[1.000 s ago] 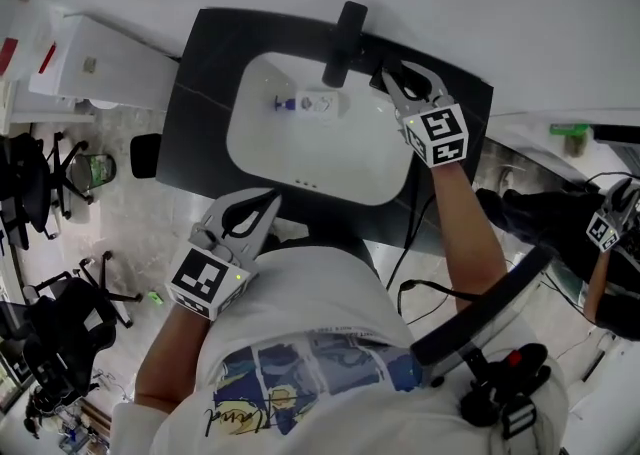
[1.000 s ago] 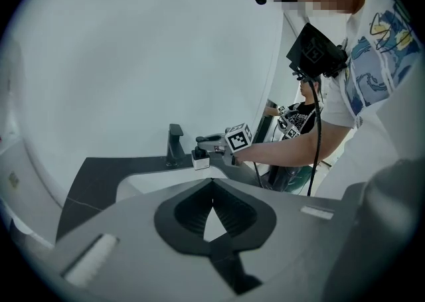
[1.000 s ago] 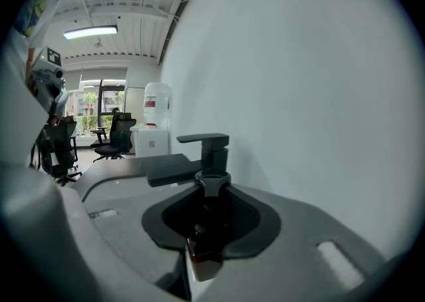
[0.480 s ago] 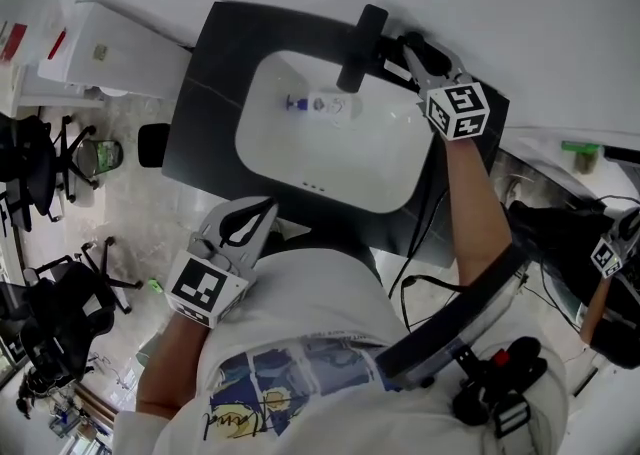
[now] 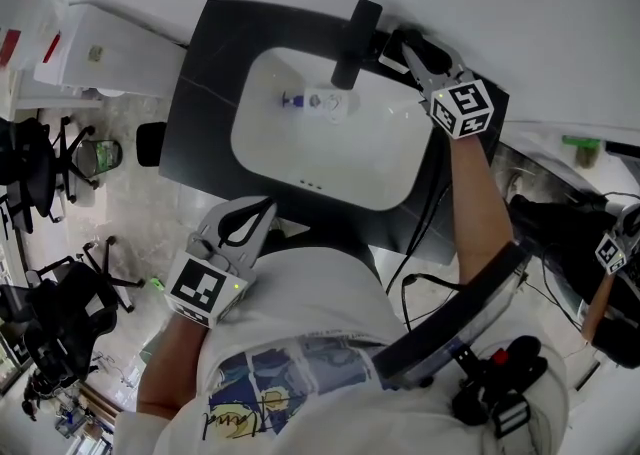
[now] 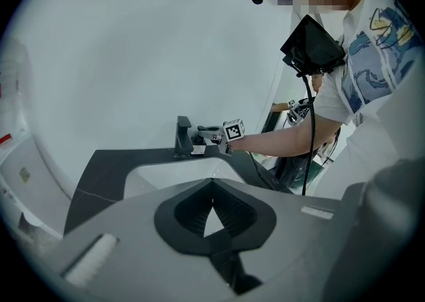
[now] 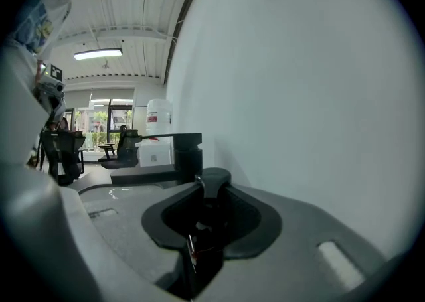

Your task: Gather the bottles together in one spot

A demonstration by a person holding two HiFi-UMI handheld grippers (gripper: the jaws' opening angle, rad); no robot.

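A small clear bottle (image 5: 322, 101) with a blue cap lies on its side in the white sink basin (image 5: 380, 158), under the faucet. My right gripper (image 5: 403, 43) is at the back of the black counter, right of the faucet, shut on a dark bottle (image 5: 410, 40). In the right gripper view that dark bottle (image 7: 214, 178) stands upright between the jaws, its round cap on top. My left gripper (image 5: 252, 215) hovers at the counter's front edge, close to my body. Its jaws are shut with nothing between them, tips meeting (image 6: 212, 182).
The black faucet (image 5: 350, 28) reaches out over the basin; the right gripper view shows that faucet (image 7: 174, 154) just ahead of the held bottle. The wall runs close behind. A white cabinet (image 5: 100, 53) and office chairs (image 5: 40, 163) stand at the left, another person (image 5: 600, 273) at the right.
My right gripper has carried the dark bottle toward the back of the counter beside the faucet, then held still. The left gripper has stayed in place.
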